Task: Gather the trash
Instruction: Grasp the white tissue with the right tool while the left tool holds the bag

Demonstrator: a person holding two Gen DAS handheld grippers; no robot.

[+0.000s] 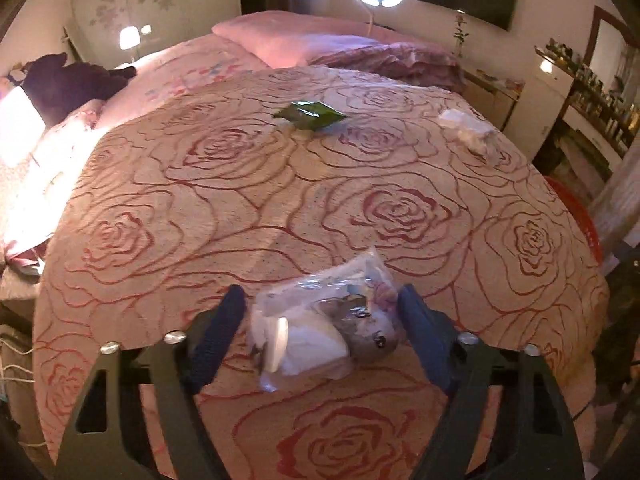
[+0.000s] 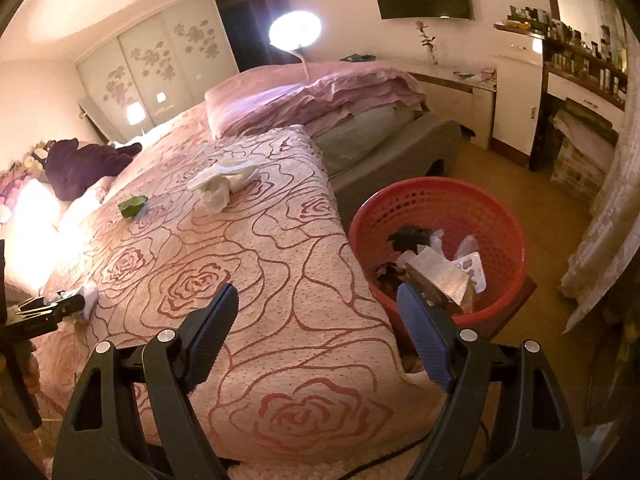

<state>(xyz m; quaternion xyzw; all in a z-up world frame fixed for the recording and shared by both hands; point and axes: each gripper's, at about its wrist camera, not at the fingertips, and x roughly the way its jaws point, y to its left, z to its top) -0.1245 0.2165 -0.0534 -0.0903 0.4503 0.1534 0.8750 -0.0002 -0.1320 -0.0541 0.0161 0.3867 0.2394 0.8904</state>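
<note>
Left tongs (image 1: pixel 322 312) straddle clear plastic packet (image 1: pixel 320 328), right pad touching it

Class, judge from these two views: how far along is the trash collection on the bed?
Done: the red basket beside the bed already holds several scraps. In hand: the left gripper straddles a clear plastic bag on the bedspread, not yet lifted. Left: the green wrapper and white tissue wad. The right gripper hangs open, empty.

The bedspread (image 1: pixel 240 208) is pale pink with red rose outlines. The basket (image 2: pixel 500 216) is red, the wrapper (image 1: pixel 310 114) green.
</note>
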